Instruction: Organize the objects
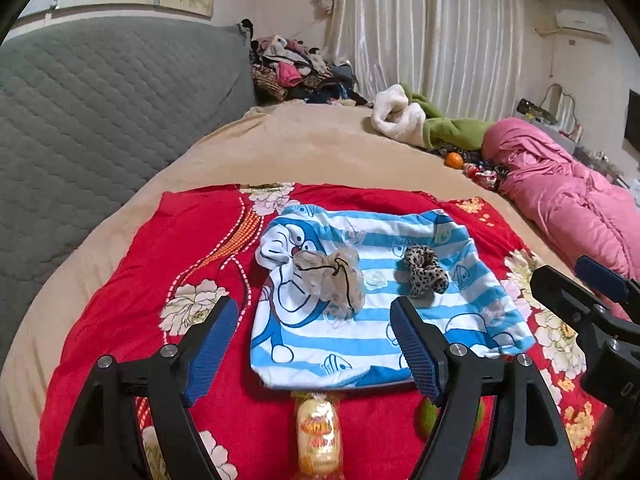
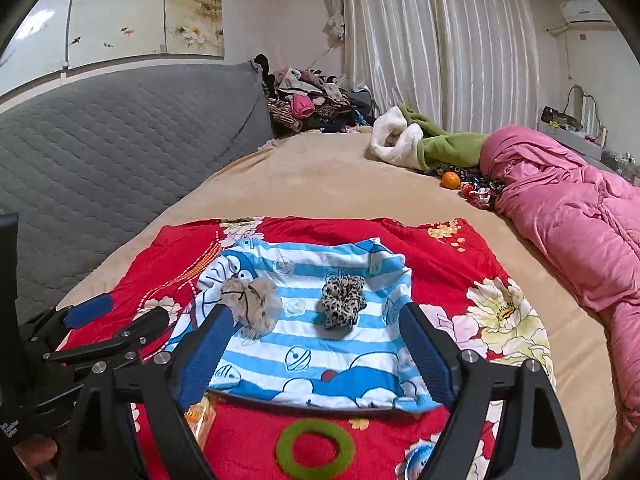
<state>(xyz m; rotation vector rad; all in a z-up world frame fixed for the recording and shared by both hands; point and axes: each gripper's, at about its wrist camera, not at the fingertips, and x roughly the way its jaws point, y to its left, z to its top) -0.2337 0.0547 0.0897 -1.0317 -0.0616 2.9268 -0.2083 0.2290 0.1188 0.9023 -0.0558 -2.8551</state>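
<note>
Left wrist view: red floral cloth (image 1: 120,300) spread on bed, striped cartoon bag (image 1: 360,320) at its centre as collection spot. Beige scrunchie (image 1: 332,276), leopard scrunchie (image 1: 424,276) on bag; green ring (image 2: 316,446), snack packet (image 1: 318,436) at near edge, likely unsorted. Left gripper (image 1: 316,344), right gripper (image 2: 316,356) both wide apart, empty.

Little can be read. The painted wall panel of white blossoms and small fish (image 2: 152,12), far left above the grey quilted headboard (image 2: 120,128), carries brushed Chinese characters at its top right corner, too small to make out. The yellow plastic-wrapped snack (image 1: 318,436), near centre, bears orange lettering, blurred beyond reading.
</note>
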